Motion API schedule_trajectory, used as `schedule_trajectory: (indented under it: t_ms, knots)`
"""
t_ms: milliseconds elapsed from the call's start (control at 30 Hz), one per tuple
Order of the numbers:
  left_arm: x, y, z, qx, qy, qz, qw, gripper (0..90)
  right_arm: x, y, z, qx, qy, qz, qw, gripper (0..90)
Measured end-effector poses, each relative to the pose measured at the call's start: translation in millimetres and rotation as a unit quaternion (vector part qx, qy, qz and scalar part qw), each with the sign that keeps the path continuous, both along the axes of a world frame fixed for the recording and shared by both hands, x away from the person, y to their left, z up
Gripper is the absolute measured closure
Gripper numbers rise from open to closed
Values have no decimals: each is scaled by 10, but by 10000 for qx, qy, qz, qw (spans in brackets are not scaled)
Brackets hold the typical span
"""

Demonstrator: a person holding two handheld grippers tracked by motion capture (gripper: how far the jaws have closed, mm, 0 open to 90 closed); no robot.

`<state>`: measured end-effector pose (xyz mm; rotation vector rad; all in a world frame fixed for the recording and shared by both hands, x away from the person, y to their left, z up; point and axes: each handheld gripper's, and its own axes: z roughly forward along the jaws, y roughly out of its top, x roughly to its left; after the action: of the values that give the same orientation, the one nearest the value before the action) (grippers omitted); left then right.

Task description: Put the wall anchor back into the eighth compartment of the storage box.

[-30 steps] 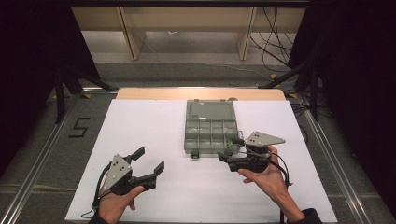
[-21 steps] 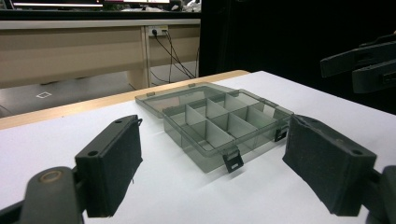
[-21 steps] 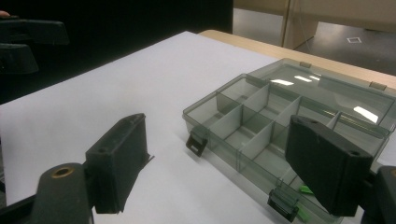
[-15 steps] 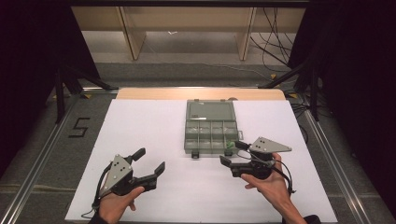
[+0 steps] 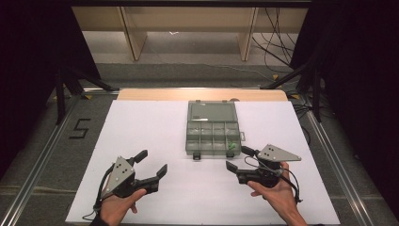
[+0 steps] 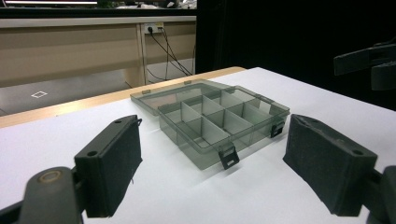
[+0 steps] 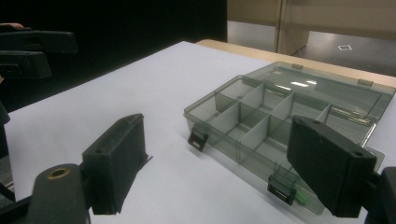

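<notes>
A smoky clear compartment box (image 5: 207, 133) lies open on the white table, its lid (image 5: 211, 113) flat behind it. Something small and green (image 5: 231, 146) sits in its front right compartment, also glimpsed as a green speck (image 7: 301, 198) by a latch. My left gripper (image 5: 151, 162) rests open at the near left, well short of the box (image 6: 219, 121), with nothing between its jaws. My right gripper (image 5: 237, 158) is open just in front of the box's front right corner, apart from it and holding nothing. The box (image 7: 261, 112) lies ahead of the right jaws.
The white sheet (image 5: 141, 127) covers the table, with a wooden strip (image 5: 155, 94) along its far edge. Two black latches (image 5: 196, 155) hang off the box's front. Metal rails (image 5: 329, 155) run along both sides. The other gripper (image 6: 369, 65) shows far right in the left gripper view.
My right gripper has drawn back from the box's front right corner toward the near right edge. The left gripper and the box have stayed put.
</notes>
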<state>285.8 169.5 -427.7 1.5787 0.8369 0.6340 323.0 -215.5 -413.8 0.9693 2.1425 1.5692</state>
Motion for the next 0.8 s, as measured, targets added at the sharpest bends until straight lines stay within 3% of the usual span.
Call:
schedule_trajectory:
  t_ms: [333,733,800]
  knots:
    - [-3,-16,-6,36,2,-53,10000,178,-68,-49,-26,-7,20,-27,10000,201]
    - [1,-24,-10,42,8,-71,10000,176,-116,-102,-44,157,-48,-32,9999,193]
    - [1,-25,-11,38,12,-71,10000,176,-119,-114,-34,79,-35,-46,10000,190]
